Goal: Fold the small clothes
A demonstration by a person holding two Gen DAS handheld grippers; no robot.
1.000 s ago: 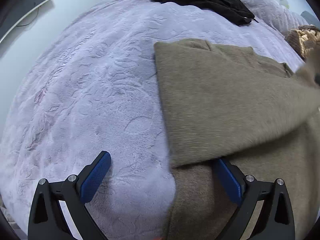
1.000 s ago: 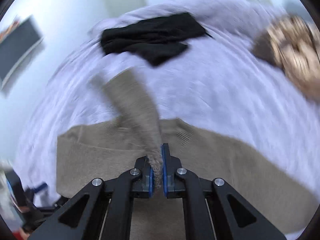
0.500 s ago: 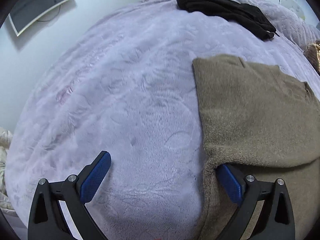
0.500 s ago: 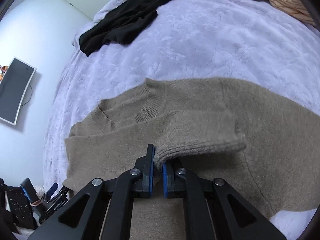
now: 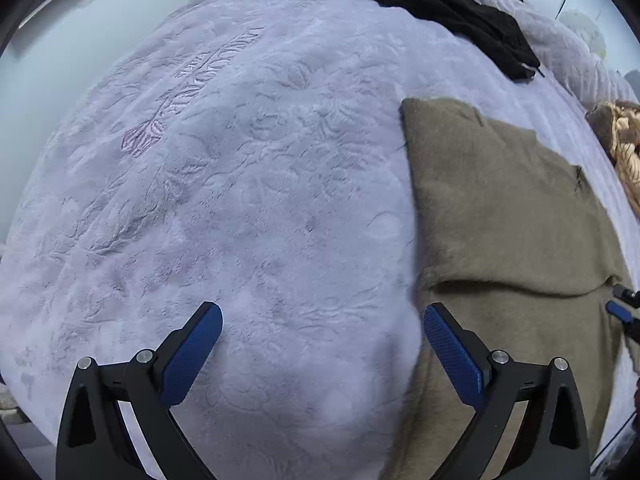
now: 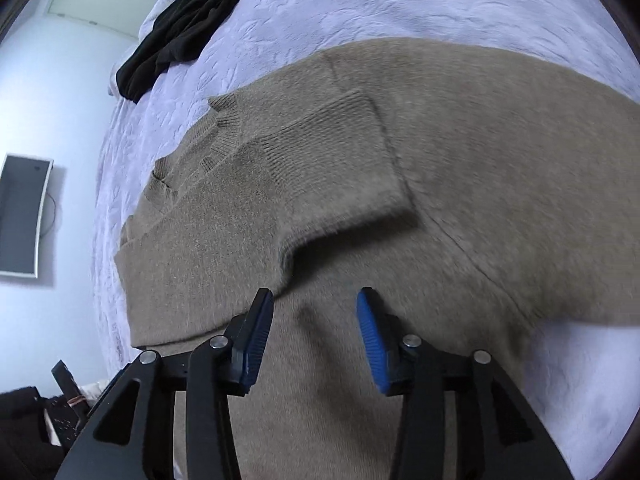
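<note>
The bed [image 5: 248, 208] fills most of both views, covered in a pale lilac plush spread with an embossed leafy relief and a faint purple-streaked patch toward the upper left of the left wrist view. On it lies the task's garment, a taupe knitted sweater [image 6: 400, 184], soft and fuzzy in the body, with ribbed knit at the collar and cuff. It takes up the middle of the right wrist view and the right side of the left wrist view, spread flat, with one sleeve [image 6: 332, 160] folded across the chest so that its cuff edge makes a raised ridge just above the tongs.

A crumpled black garment [image 5: 452, 16] lies near the top of the left wrist view, well apart from the sweater. A tan and brown striped cloth [image 5: 624, 148] shows at the right edge. A flat dark monitor [image 6: 20, 216] hangs on the pale wall at the left of the right wrist view.

The right tongs [image 6: 316, 320] have just been opening; their blue ribbed pads stand apart above the sweater's body with nothing pressed between them, the folded sleeve just past the left pad. The left tongs [image 5: 320, 344] are spread wide over bare bedspread, the right pad at the sweater's edge, gripping nothing.
</note>
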